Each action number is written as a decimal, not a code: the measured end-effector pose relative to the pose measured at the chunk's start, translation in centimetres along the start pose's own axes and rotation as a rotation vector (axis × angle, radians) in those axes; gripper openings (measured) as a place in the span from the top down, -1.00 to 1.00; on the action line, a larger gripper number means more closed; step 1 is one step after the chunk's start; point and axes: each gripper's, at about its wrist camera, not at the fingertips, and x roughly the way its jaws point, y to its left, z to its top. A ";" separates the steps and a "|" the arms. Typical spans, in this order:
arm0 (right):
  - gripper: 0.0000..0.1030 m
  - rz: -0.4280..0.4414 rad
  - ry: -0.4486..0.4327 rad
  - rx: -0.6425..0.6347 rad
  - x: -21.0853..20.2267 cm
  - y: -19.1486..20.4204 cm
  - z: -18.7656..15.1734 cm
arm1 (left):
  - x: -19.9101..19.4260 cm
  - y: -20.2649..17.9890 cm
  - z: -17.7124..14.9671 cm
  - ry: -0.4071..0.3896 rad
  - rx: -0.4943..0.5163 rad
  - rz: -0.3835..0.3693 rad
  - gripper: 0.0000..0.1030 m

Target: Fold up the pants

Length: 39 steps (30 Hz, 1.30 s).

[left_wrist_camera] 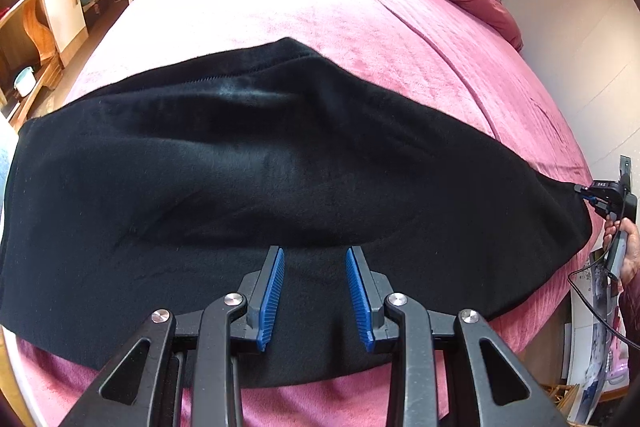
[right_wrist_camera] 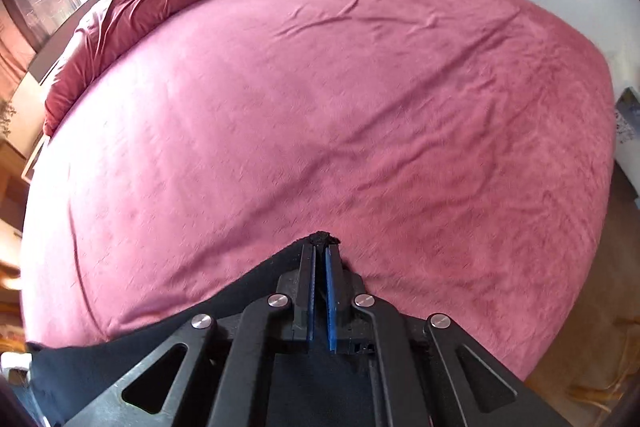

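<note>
Pants (left_wrist_camera: 280, 167) cut off at left edge; person's hand (left_wrist_camera: 628, 247) half out of frame at right.

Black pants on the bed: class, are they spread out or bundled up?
Spread out. The black pants lie in a broad band across the pink bedspread; the right gripper pinches one corner.

Left claw (left_wrist_camera: 315, 297): black angular arms w/ triangular cutouts, round silver screws at pivots, ribbed blue pads (left_wrist_camera: 273, 297) on both fingers. Right claw (right_wrist_camera: 320, 249): same build, black frame, silver screws, blue pads. Black cable (left_wrist_camera: 596, 311) trails off it; dark red sleeve (left_wrist_camera: 630, 301) at wrist.
</note>
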 end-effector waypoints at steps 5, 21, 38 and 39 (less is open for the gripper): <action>0.91 -0.065 0.104 0.006 4.0 -0.2 -0.8 | 1.4 -0.2 1.6 0.041 -0.030 0.039 0.36; 0.01 0.077 0.002 -0.176 -3.9 10.8 -3.8 | -4.6 8.2 1.4 -0.057 -0.282 0.086 0.36; 0.03 0.654 0.342 -0.702 -6.8 37.9 -28.3 | -14.0 25.4 -11.6 -0.212 -0.879 -0.091 0.37; 0.03 0.640 0.345 -0.705 -6.5 38.0 -28.9 | -13.3 25.4 -11.5 -0.196 -0.889 -0.088 0.37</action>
